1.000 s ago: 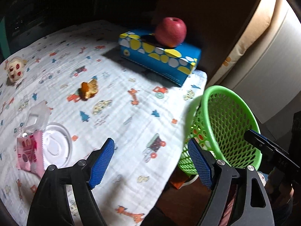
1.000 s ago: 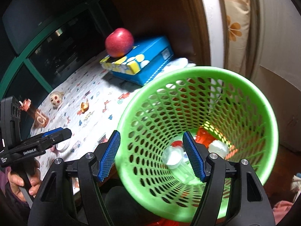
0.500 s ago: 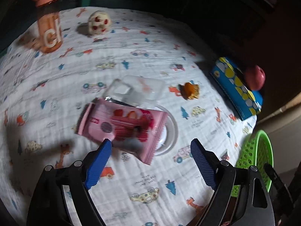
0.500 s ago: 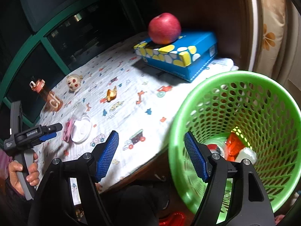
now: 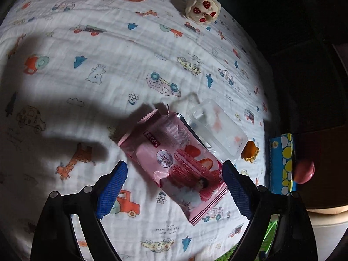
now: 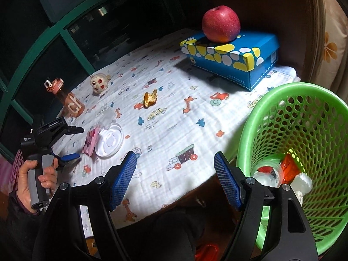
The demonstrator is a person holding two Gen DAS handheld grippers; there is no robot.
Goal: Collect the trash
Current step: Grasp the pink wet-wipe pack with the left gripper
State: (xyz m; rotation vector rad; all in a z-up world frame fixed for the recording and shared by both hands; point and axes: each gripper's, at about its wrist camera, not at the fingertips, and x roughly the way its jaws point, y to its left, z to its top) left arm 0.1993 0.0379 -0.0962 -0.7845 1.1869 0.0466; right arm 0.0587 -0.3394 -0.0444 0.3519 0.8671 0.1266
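A pink snack wrapper (image 5: 174, 165) lies on the printed tablecloth (image 5: 108, 76), partly over a clear plastic tray (image 5: 217, 128). My left gripper (image 5: 174, 168) hovers open just above it, one blue pad on each side, neither touching. The right wrist view shows the same left gripper (image 6: 75, 143) beside the wrapper (image 6: 91, 139) and a white round lid (image 6: 108, 140). A crumpled orange wrapper (image 6: 150, 99) lies mid-table. My right gripper (image 6: 175, 155) is open and empty over the table's near edge, left of the green basket (image 6: 304, 87), which holds a clear cup (image 6: 269, 174) and a red wrapper (image 6: 289, 167).
A blue spotted box (image 6: 232, 58) with a red apple (image 6: 220, 24) on it stands at the back right. An orange bottle (image 6: 67, 100) and a small plush toy (image 6: 99, 83) stand at the far left. A person's hand (image 6: 37, 180) grips the left tool's handle.
The left gripper swung away from the basket, rolled, and came down over the pink wrapper, its jaws a little wider. The right gripper drew back from above the basket to the table's edge.
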